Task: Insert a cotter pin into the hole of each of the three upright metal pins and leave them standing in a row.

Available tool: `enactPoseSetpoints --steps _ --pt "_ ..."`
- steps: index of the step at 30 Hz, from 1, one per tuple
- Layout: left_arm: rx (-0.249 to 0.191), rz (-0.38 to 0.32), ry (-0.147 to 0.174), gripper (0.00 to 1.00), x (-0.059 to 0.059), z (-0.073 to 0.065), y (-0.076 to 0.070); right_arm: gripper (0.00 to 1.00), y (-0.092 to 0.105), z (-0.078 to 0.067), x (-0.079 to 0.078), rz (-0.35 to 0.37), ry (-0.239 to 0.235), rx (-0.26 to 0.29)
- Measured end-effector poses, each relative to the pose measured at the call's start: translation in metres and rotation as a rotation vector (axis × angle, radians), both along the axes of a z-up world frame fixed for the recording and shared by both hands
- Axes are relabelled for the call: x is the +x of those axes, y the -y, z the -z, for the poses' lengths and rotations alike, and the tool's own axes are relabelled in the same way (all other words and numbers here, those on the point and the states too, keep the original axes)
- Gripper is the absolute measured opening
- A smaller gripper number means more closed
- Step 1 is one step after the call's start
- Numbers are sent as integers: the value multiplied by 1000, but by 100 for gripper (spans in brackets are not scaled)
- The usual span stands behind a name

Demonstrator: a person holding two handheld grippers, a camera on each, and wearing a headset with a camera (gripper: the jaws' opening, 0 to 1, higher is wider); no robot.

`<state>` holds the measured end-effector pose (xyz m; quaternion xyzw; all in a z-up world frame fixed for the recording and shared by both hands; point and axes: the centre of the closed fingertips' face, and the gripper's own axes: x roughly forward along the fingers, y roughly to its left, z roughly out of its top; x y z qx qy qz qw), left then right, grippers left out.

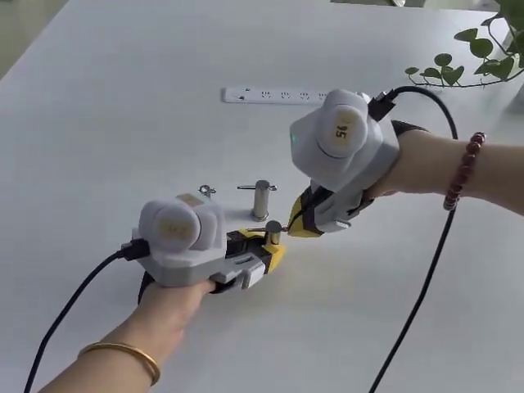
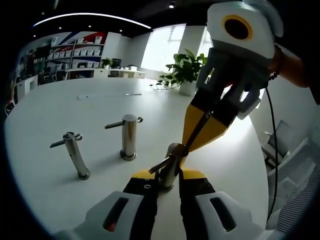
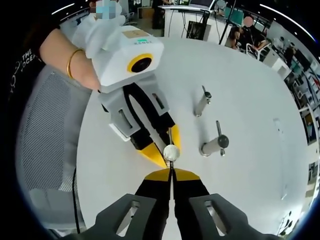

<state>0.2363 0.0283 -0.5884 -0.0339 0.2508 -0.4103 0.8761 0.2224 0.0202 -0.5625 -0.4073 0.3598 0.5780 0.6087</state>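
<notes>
The left gripper [image 2: 169, 176] has its yellow jaw tips closed narrow on the low shaft of a pin [image 2: 170, 162], which stands upright straight ahead of it. The right gripper [image 3: 171, 175] meets it from the opposite side, tips almost touching the left's. Its jaws are pinched nearly together on a thin cotter [image 3: 171, 165] that runs forward to the pin's head. In the left gripper view the cotter's end sticks out on the pin's far side from the right gripper.

Ahead and left of the left gripper's jaws a second pin [image 2: 129, 137] stands upright, well apart from the held one, with a cotter across its top. A third pin [image 2: 75, 155] stands further left again, also with a cotter through it. From the right gripper both lie ahead and to the right.

The table [image 1: 123, 106] is bare and wide around both grippers. Past the pins lies a power strip [image 1: 274, 96], and a plant [image 1: 483, 49] sits at the far edge on the right gripper's side. That gripper's cable [image 1: 426, 295] trails across the table behind it.
</notes>
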Motion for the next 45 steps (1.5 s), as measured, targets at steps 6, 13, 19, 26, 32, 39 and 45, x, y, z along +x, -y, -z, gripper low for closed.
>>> enactPoseSetpoints --steps 6,13,19,26,32,39,45 --pt "12 -2 -30 15 -1 3 -2 0 0 -1 2 19 2 6" --pt "50 -10 -28 22 -2 3 -11 2 -2 -4 1 38 -8 36" --pt "93 7 2 26 -6 -7 -18 9 -5 -7 -2 53 -23 58" --pt "124 8 -2 35 -13 -14 -36 16 -15 -8 -4 97 -49 117" --pt "131 2 10 40 -15 -23 -48 17 -23 -8 -2 171 -70 187" --pt "156 9 20 45 -21 -28 -56 16 -24 -1 0 201 -88 201" --pt "159 23 22 48 -34 -34 -58 15 -27 0 1 202 -94 215"
